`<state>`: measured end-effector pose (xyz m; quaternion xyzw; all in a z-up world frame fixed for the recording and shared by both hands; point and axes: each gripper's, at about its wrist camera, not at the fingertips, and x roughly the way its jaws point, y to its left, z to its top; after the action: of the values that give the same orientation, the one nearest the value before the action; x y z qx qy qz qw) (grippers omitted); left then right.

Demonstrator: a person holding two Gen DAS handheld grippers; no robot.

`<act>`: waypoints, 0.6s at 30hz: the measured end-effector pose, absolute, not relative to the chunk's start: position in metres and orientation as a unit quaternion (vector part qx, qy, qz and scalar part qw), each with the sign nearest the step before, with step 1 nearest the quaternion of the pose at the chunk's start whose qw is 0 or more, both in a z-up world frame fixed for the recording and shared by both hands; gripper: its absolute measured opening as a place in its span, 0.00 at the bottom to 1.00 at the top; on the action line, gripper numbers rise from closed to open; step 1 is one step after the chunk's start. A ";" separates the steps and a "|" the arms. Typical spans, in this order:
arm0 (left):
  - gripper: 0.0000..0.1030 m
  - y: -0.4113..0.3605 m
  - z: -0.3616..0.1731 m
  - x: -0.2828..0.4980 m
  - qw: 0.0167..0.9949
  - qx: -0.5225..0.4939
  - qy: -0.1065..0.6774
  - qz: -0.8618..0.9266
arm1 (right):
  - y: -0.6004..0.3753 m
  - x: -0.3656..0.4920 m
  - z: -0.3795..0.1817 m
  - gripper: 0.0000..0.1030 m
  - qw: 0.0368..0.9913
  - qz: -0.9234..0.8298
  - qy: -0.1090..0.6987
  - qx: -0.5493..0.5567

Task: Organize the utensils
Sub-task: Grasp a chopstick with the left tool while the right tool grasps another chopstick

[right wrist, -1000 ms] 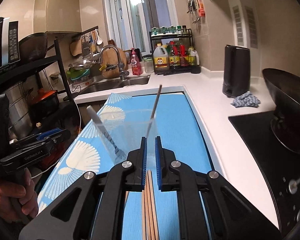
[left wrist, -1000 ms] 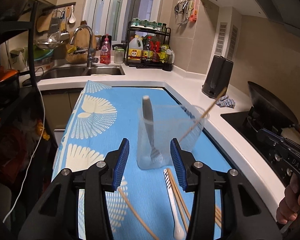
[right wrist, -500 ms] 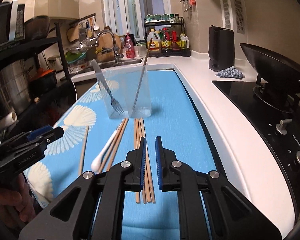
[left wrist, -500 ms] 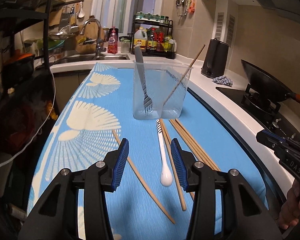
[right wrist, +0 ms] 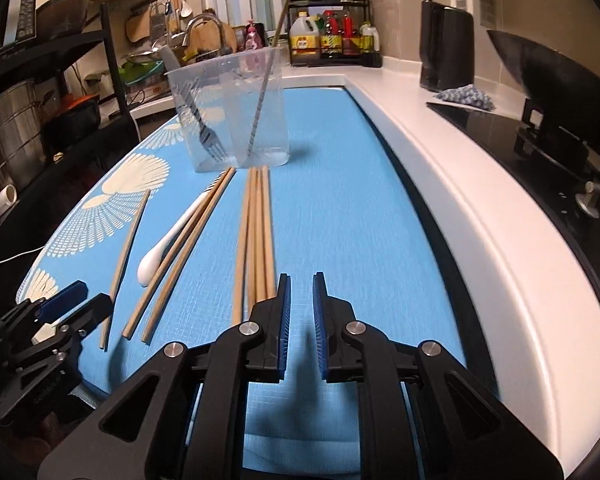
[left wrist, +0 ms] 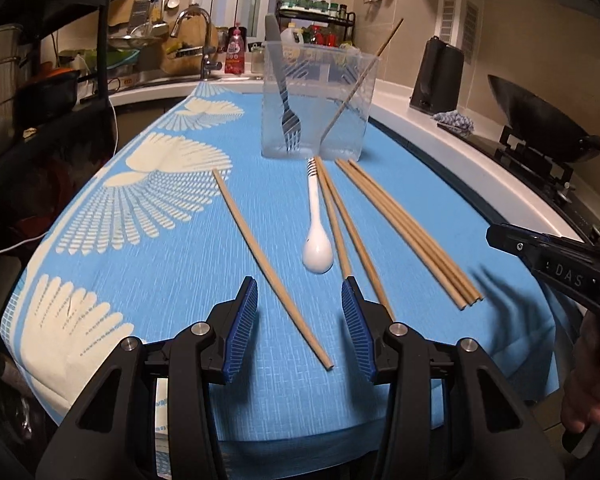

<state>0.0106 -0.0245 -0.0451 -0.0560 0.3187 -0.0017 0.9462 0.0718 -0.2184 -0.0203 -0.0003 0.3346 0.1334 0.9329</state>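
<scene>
A clear plastic container stands on the blue cloth, holding a fork and one chopstick. In front of it lie a white spoon, a chopstick pair, a chopstick bundle and a single chopstick. My left gripper is open and low over the near end of the single chopstick, holding nothing. My right gripper is shut to a narrow slit with nothing in it, just right of the near ends of the bundle.
A white counter borders the cloth on the right, with a black kettle, a rag and a stove with a wok. A sink faucet and a bottle rack are at the back. A black shelf stands left.
Both grippers have sunk and drawn back from the container to the near end of the cloth. The loose chopsticks and spoon now lie ahead of them.
</scene>
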 end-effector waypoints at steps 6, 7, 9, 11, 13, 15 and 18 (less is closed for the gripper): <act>0.43 -0.022 -0.055 0.015 0.941 -0.056 0.333 0.002 | -0.200 0.082 -0.042 0.12 0.916 0.147 0.373 -0.026; 0.43 -0.022 -0.055 0.016 0.941 -0.054 0.335 0.002 | -0.198 0.080 -0.042 0.13 0.918 0.145 0.368 -0.030; 0.43 -0.023 -0.057 0.017 0.940 -0.051 0.337 0.004 | -0.196 0.079 -0.042 0.14 0.919 0.141 0.366 -0.041; 0.43 -0.023 -0.057 0.018 0.940 -0.048 0.337 0.009 | -0.198 0.080 -0.043 0.14 0.919 0.135 0.368 -0.040; 0.43 -0.025 -0.057 0.020 0.940 -0.038 0.338 0.018 | -0.201 0.081 -0.046 0.14 0.917 0.134 0.374 -0.036; 0.43 -0.025 -0.058 0.021 0.940 -0.032 0.338 0.022 | -0.203 0.081 -0.046 0.14 0.918 0.132 0.373 -0.035; 0.36 -0.024 -0.057 0.020 0.940 -0.020 0.340 0.027 | -0.202 0.081 -0.046 0.14 0.917 0.134 0.374 -0.039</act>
<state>0.0204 -0.0240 -0.0571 -0.0204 0.3404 0.0273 0.9397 0.0806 -0.2021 -0.0455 -0.0395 0.3736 0.1338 0.9170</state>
